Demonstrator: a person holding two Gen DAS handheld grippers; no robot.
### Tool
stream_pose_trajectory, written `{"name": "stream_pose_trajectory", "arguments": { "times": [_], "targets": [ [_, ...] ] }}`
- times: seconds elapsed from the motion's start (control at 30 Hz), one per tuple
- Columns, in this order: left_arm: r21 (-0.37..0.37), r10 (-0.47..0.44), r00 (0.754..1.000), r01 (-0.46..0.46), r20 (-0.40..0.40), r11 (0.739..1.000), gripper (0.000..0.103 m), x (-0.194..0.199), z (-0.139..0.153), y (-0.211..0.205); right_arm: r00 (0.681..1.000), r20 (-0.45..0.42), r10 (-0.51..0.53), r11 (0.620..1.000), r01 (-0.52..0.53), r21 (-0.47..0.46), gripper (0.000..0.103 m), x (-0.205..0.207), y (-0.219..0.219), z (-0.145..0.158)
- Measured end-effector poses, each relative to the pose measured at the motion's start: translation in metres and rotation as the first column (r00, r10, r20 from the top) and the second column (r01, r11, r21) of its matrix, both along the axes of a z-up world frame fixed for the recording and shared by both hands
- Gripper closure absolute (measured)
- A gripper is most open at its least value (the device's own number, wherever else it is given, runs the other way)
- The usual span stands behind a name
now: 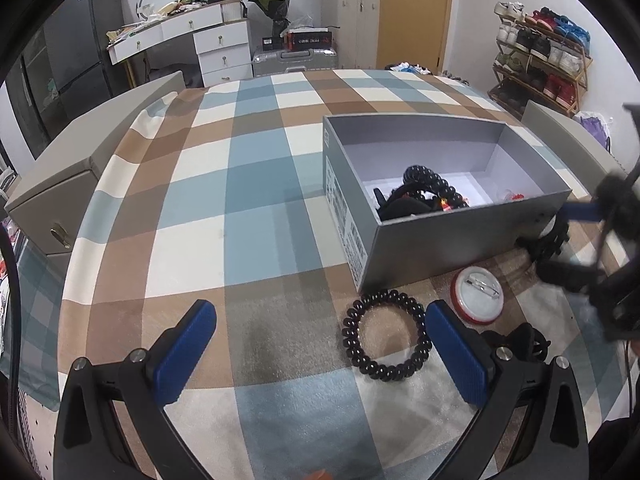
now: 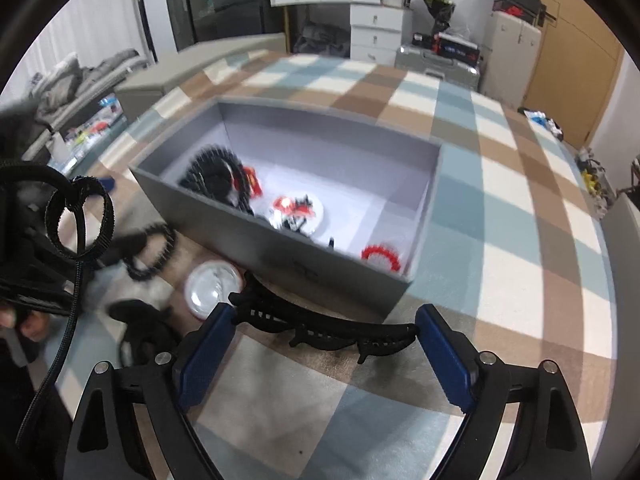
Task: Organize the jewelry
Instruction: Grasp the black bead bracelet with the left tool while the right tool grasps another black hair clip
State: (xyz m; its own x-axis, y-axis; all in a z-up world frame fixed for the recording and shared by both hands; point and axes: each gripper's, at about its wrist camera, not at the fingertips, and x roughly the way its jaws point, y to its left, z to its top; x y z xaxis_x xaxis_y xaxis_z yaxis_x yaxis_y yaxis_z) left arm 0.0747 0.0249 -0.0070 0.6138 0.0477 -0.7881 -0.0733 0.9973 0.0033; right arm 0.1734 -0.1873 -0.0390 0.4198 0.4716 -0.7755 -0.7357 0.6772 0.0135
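A grey open box point(image 1: 460, 236) stands on the checked cloth and holds black bead bracelets point(image 1: 434, 186) and red pieces point(image 2: 380, 256). A black bead bracelet point(image 1: 386, 336) lies in front of the box, just left of my left gripper's right finger. My left gripper point(image 1: 320, 344) is open and empty above the cloth. A round white pin badge with a red rim point(image 1: 478, 294) lies beside the bracelet. My right gripper point(image 2: 324, 344) is open, with a long black hair clip point(image 2: 320, 324) lying between its fingertips in front of the box point(image 2: 304, 260). The right view is blurred.
The badge point(image 2: 212, 288) and a black bracelet point(image 2: 154, 254) lie left of the clip. A black claw clip point(image 1: 524, 342) lies behind my left gripper's right finger. Grey cases flank the table point(image 1: 52, 184). Drawers, suitcases and a shoe rack point(image 1: 540, 60) stand behind.
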Motion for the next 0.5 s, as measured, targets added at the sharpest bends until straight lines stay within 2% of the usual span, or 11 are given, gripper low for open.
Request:
{"name": "stream_pose_trajectory", "arguments": {
  "times": [0.1, 0.27, 0.3, 0.4, 0.5],
  "targets": [
    [0.004, -0.003, 1.000, 0.004, -0.023, 1.000, 0.001, 0.001, -0.004, -0.001, 1.000, 0.014, -0.009, 0.998, 0.008, 0.058, 0.012, -0.001, -0.009, 0.016],
    [-0.004, 0.011, 0.999, -0.012, -0.030, 1.000, 0.002, 0.001, -0.004, 0.001, 1.000, 0.018, -0.025, 0.996, 0.023, 0.080, 0.011, 0.002, -0.015, 0.023],
    [-0.001, 0.003, 0.999, -0.003, -0.032, 1.000, 0.007, 0.000, -0.004, 0.001, 1.000, 0.014, -0.026, 0.997, 0.024, 0.079, 0.011, 0.003, -0.015, 0.022],
    [0.015, -0.018, 0.998, 0.019, -0.057, 1.000, 0.029, 0.001, -0.007, -0.003, 1.000, 0.008, -0.027, 0.997, 0.026, 0.071, 0.011, 0.004, -0.015, 0.020],
    [-0.011, -0.043, 0.997, 0.042, -0.057, 0.999, 0.044, 0.000, -0.007, -0.003, 1.000, 0.007, -0.019, 0.998, 0.018, 0.066, 0.011, 0.003, -0.013, 0.018]
  ]
}}
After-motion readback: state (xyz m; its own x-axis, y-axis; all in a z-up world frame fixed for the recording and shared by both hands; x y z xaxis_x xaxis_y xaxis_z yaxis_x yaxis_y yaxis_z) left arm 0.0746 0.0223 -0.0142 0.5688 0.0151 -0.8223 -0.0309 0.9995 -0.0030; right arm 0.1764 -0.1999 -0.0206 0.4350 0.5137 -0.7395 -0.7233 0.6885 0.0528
